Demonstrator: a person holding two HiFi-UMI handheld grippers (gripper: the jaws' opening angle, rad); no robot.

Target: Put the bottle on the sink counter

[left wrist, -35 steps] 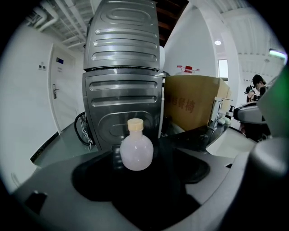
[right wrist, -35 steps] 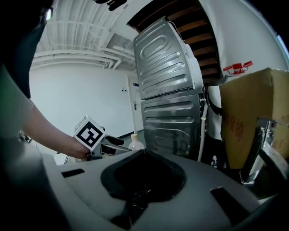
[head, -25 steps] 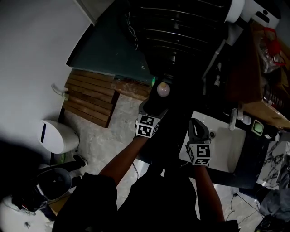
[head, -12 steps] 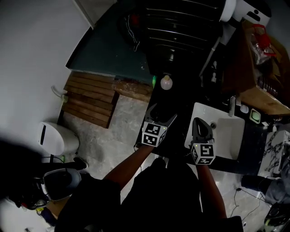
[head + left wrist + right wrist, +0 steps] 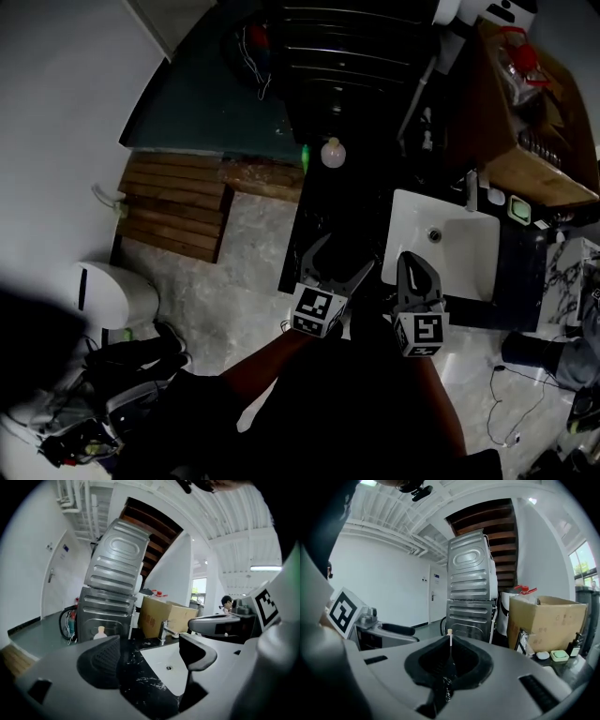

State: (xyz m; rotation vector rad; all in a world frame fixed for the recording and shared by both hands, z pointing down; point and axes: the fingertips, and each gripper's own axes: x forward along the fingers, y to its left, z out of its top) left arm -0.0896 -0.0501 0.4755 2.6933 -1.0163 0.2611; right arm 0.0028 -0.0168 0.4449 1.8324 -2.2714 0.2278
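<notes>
Here, a dim room is seen from steeply above, with two hand-held grippers held out over a dark marbled desk [image 5: 323,206] into which a white sink [image 5: 464,267] is set. The left gripper [image 5: 345,255] is held above the near end of the desk with its fingers [image 5: 101,660] spread well apart. Nothing is caught between them, and only the dark stone and the sink basin are seen through the gap. The right gripper [image 5: 406,258] is held just beside it, over the near left part of the sink, with its fingers pressed together and nothing gripped. The bottle [image 5: 333,153], small, pale and round-bodied, is stood upright at the far end of the desk, well apart from both grippers and touched by neither. A tap [image 5: 472,190] is mounted at the far edge of the sink, and a cardboard box [image 5: 546,620] is placed beyond it. Two ribbed metal machines [image 5: 112,597] are stacked behind the bottle. A wooden slatted mat [image 5: 178,206] is laid on the floor to the left of the desk.
</notes>
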